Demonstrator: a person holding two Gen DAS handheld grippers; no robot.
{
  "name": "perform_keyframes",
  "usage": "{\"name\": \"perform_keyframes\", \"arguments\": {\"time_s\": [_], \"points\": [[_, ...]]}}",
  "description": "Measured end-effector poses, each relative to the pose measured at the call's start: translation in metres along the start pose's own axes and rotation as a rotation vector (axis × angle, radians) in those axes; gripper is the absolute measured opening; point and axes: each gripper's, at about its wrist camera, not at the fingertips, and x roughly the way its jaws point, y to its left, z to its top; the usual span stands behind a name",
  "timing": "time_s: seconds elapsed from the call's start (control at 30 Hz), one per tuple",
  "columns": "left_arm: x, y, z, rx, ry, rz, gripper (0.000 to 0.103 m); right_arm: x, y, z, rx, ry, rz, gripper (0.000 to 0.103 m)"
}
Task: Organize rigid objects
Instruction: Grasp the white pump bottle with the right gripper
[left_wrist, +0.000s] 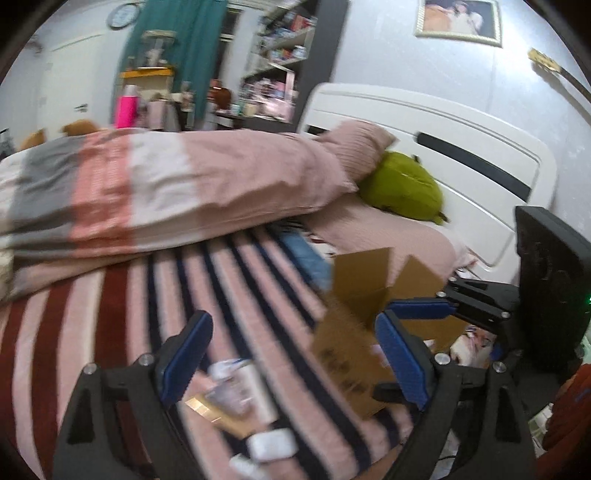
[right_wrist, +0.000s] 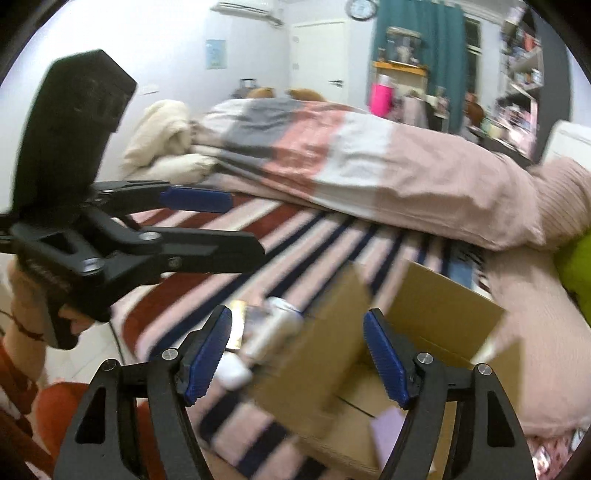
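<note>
Striped bedcover in pink, dark red and navy fills the left of the left wrist view and carries the task's things; above it lies a folded duvet in grey, coral, white and dusty pink. The left gripper hangs over the cover, jaws spread wide and released, nothing between its blue pads. Below the gap sits a blurred cluster of small rigid objects: a pale bottle-like item, a gold-edged flat piece, and a white case nearer the bed edge. To their right stands an open cardboard box, flaps raised, and behind it a green plush rests against the white headboard. In the right wrist view, the left gripper appears at far left, held above the stripes. The right gripper is likewise released and wide, empty, poised above the near flap of the box; the white case lies just beside its left pad, and a lilac card lies inside the box
</note>
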Motion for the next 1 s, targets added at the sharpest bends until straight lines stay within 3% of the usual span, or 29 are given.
{"name": "perform_keyframes", "arguments": {"time_s": [0.17,0.37,0.63,0.7,0.9,1.0], "points": [[-0.029,0.052,-0.037,-0.056,-0.02,0.128,0.088,0.029,0.048,0.011,-0.027,0.036,0.183,0.071],[-0.038,0.095,-0.084,-0.099,-0.021,0.182,0.088,0.085,0.09,-0.004,-0.081,0.18,0.245,0.069],[-0.015,0.114,-0.128,-0.099,0.036,0.172,0.088,0.157,0.096,-0.055,-0.034,0.425,0.234,0.044],[-0.012,0.116,-0.133,-0.103,0.046,0.164,0.088,0.17,0.095,-0.064,-0.027,0.468,0.223,0.042],[-0.004,0.12,-0.14,-0.118,0.064,0.148,0.088,0.191,0.094,-0.069,-0.019,0.541,0.197,0.022],[-0.001,0.117,-0.14,-0.12,0.07,0.13,0.088,0.19,0.096,-0.066,-0.035,0.52,0.179,0.021]]}}
